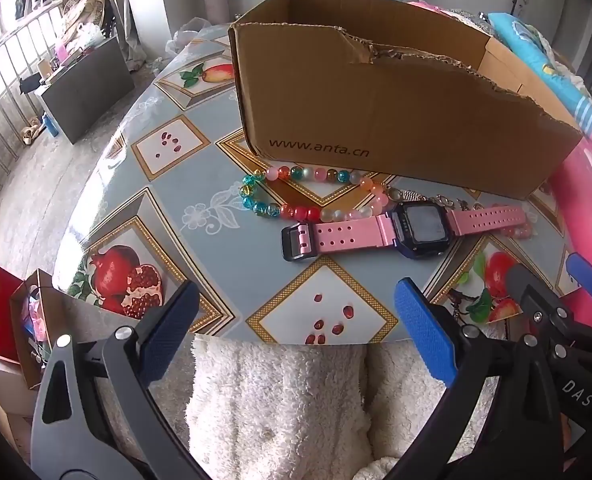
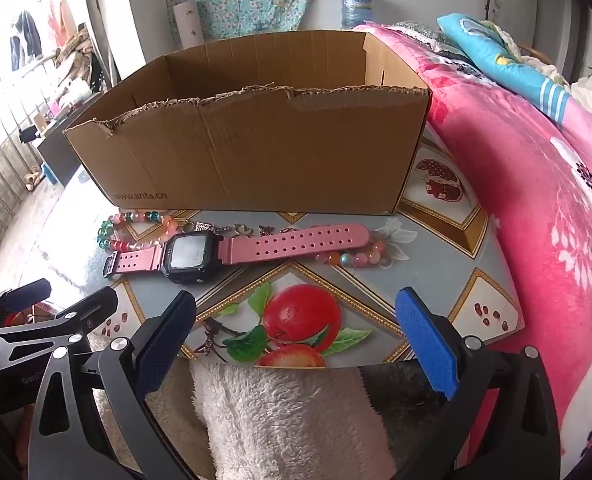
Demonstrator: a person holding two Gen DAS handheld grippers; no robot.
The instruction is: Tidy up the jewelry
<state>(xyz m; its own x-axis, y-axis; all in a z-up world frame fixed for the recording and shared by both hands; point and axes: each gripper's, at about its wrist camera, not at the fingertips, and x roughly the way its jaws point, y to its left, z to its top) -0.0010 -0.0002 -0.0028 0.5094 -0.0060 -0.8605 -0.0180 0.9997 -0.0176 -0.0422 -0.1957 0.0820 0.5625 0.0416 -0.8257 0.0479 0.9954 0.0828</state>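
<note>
A pink-strapped digital watch point(image 1: 412, 230) lies flat on the table in front of an open cardboard box point(image 1: 376, 112). A multicoloured bead bracelet point(image 1: 292, 196) lies beside it on the left, and a thin metal chain point(image 1: 444, 199) runs behind the watch. In the right wrist view the watch point(image 2: 200, 254), the beads point(image 2: 136, 232), the chain point(image 2: 240, 230) and a second bead bracelet point(image 2: 356, 258) lie before the box point(image 2: 256, 148). My left gripper point(image 1: 296, 332) and right gripper point(image 2: 296, 336) are both open and empty, near the table's front edge.
The round table point(image 1: 168, 176) carries a fruit-patterned cloth. A pink floral quilt point(image 2: 536, 200) rises at the right. A fluffy white fabric point(image 1: 276, 400) lies under both grippers. Red gift bags point(image 1: 0, 312) stand on the floor at the left.
</note>
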